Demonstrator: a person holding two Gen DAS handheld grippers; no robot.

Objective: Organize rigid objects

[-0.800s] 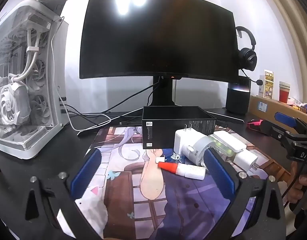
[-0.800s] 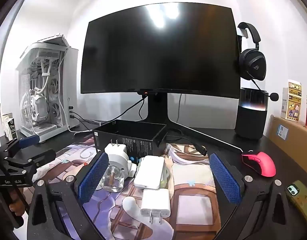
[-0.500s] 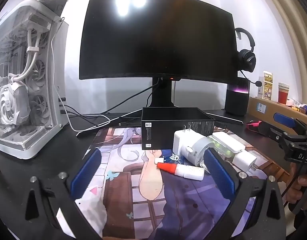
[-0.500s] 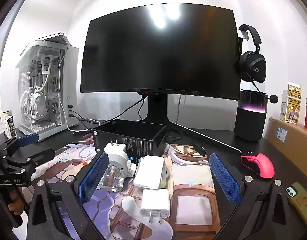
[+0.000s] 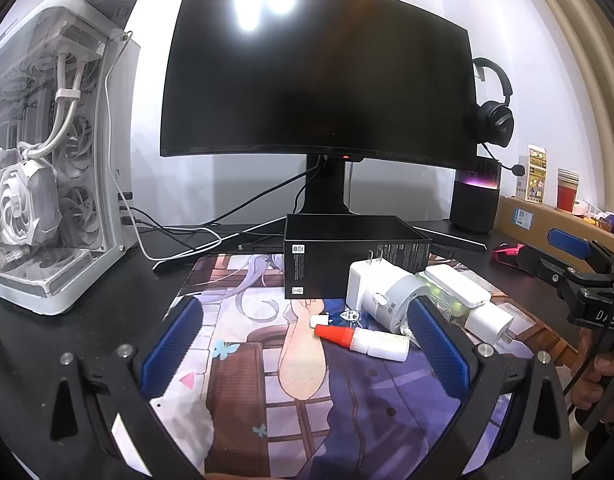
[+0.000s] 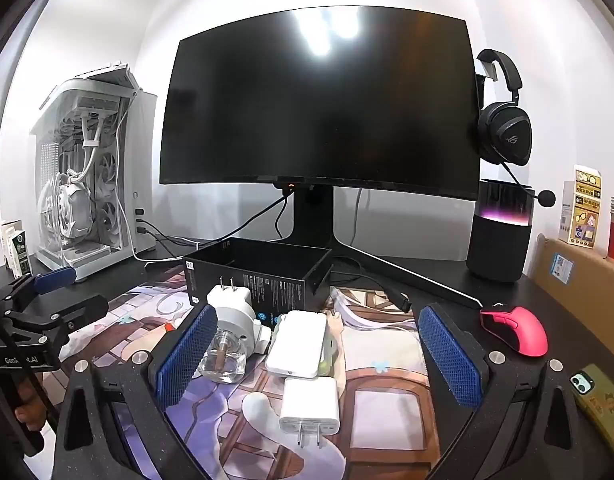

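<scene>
On the printed desk mat stands a black open box. In front of it lie a round white plug adapter, a white power bank, a white charger, a red-capped glue bottle and a small clear glass bottle. My left gripper is open above the mat, just short of the glue bottle. My right gripper is open too, with the power bank and charger lying between its fingers, untouched.
A curved monitor stands behind the box, with cables at its foot. A white PC case is at the left. A black speaker, a headset, a pink mouse, a phone and a cardboard box are at the right.
The speaker's ring has lit up purple. Both grippers hold nearly still and stay open; no object has moved.
</scene>
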